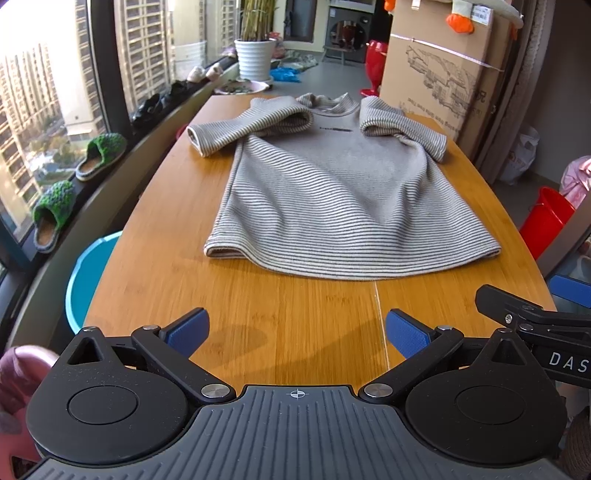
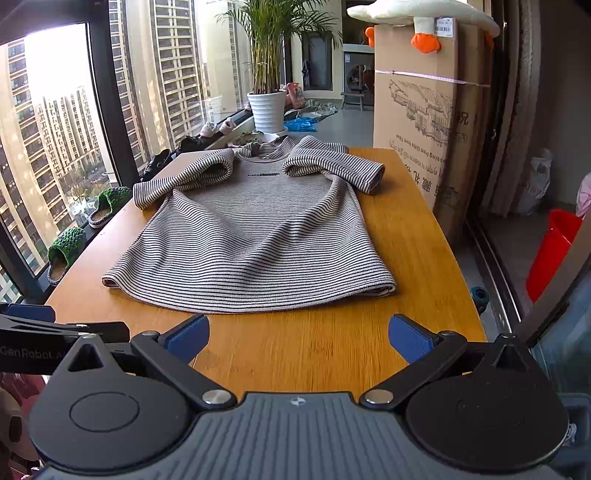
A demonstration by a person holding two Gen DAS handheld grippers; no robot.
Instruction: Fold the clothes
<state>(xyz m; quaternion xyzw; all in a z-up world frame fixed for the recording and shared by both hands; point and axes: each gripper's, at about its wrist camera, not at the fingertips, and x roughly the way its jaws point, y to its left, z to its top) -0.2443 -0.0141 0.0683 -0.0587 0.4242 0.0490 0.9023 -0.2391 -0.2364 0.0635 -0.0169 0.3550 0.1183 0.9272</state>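
1. A wooden table point(image 1: 155, 229) with a warm orange grain runs lengthwise away from the cameras.
2. Along the left, tall dark-framed windows point(image 2: 99, 92) look out on high-rise apartment blocks point(image 2: 48, 122) in bright, low sunlight.
3. On the dark sill point(image 1: 110, 177) rest 2 green slippers point(image 1: 101, 155) and several dark shoes point(image 2: 157, 162).
4. A palm in a ribbed white pot point(image 2: 267, 110) stands beyond the table's far end.
5. A tall cardboard box point(image 2: 417, 122) stands at the right, with a plush goose point(image 2: 417, 18) lying on top.
6. A red bucket point(image 2: 552, 251) sits on the grey floor point(image 2: 347, 125) at right; a blue basin point(image 1: 88, 277) shows beside the table's left edge.
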